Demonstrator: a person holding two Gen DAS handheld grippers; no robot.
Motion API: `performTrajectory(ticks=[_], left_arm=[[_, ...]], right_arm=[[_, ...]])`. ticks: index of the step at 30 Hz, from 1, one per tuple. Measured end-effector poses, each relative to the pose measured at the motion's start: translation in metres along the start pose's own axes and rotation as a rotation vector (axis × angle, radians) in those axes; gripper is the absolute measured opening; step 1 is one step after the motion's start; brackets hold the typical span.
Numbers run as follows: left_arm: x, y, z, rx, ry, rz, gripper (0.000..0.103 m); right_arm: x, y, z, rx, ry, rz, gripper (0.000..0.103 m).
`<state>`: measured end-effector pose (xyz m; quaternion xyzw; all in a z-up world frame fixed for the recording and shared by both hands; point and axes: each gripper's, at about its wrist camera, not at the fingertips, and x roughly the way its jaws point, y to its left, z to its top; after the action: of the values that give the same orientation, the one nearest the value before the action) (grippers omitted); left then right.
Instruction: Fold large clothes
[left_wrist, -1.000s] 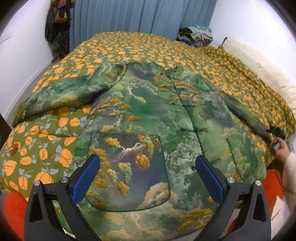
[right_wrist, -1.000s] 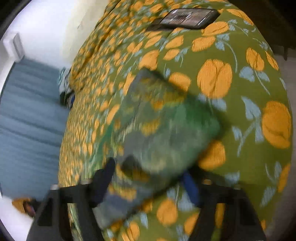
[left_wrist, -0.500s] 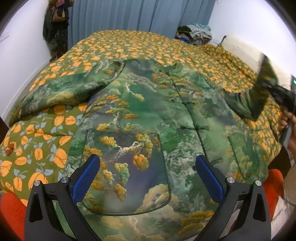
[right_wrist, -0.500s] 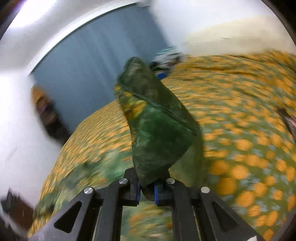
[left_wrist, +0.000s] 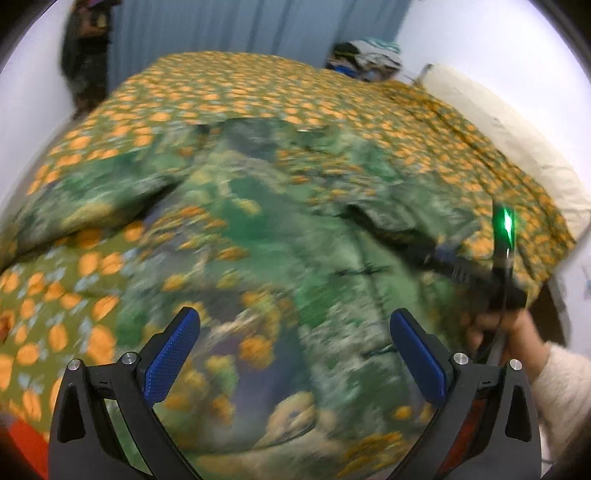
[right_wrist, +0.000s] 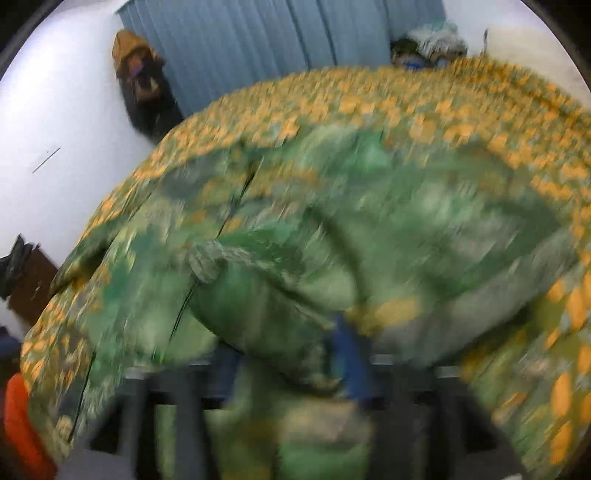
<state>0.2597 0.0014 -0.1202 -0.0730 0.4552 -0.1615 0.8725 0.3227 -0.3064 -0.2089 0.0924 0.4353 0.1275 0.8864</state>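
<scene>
- A large green jacket printed with clouds and orange-leaved trees (left_wrist: 266, 266) lies spread front-up on a bed, directly ahead of and beneath the left gripper (left_wrist: 295, 354).
- One green printed sleeve (right_wrist: 295, 280) is bunched across the jacket's chest, right in front of the right gripper (right_wrist: 291, 369); both views are blurred.
- The right gripper has its blue-padded fingers (right_wrist: 351, 358) drawn close with sleeve cloth pinched between them.
- The left gripper is spread wide, its blue pads (left_wrist: 173, 354) apart above the lower front panel, gripping nothing.
- The right hand (left_wrist: 517, 339), in a cream cuff, appears to the left gripper's right.
- An olive quilt with orange leaves (left_wrist: 236, 85) lies under the jacket.
- Beyond both grippers hang blue pleated curtains (right_wrist: 288, 33); a cream pillow (left_wrist: 509, 133) sits far right.
</scene>
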Motion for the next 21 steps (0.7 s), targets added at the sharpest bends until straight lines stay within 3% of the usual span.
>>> performTrajectory(ticks=[3,7,9,10,14,16,17,18,21], left_arm=[[0.026,-0.014,0.023,0.009,0.036,-0.095,0.102],[0.079,-0.04,0.046,-0.005,0.127,-0.261,0.101],[0.114,-0.056,0.056,-0.02,0.176,-0.298,0.098],[0.127,-0.062,0.058,-0.028,0.192,-0.298,0.089],[0.187,-0.082,0.063,-0.068,0.293,-0.217,0.071],[0.196,-0.091,0.062,-0.04,0.293,-0.149,0.052],[0.196,-0.096,0.062,-0.015,0.284,-0.12,0.023],[0.195,-0.1,0.063,-0.004,0.287,-0.107,0.007],[0.175,-0.102,0.068,0.001,0.258,-0.106,0.006]], right_arm=[[-0.033,0.005,-0.016,-0.035,0.003,0.039,0.067],[-0.081,0.007,-0.037,-0.034,-0.062,0.057,0.071],[-0.098,0.003,-0.049,-0.027,-0.091,0.056,0.071],[-0.101,0.0,-0.051,-0.021,-0.1,0.054,0.071],[-0.107,0.001,-0.063,-0.011,-0.112,0.062,0.071],[-0.105,0.001,-0.065,-0.005,-0.112,0.072,0.071],[-0.105,0.0,-0.066,-0.004,-0.115,0.075,0.071],[-0.105,-0.001,-0.065,-0.005,-0.117,0.074,0.071],[-0.108,-0.005,-0.065,-0.01,-0.134,0.055,0.071]])
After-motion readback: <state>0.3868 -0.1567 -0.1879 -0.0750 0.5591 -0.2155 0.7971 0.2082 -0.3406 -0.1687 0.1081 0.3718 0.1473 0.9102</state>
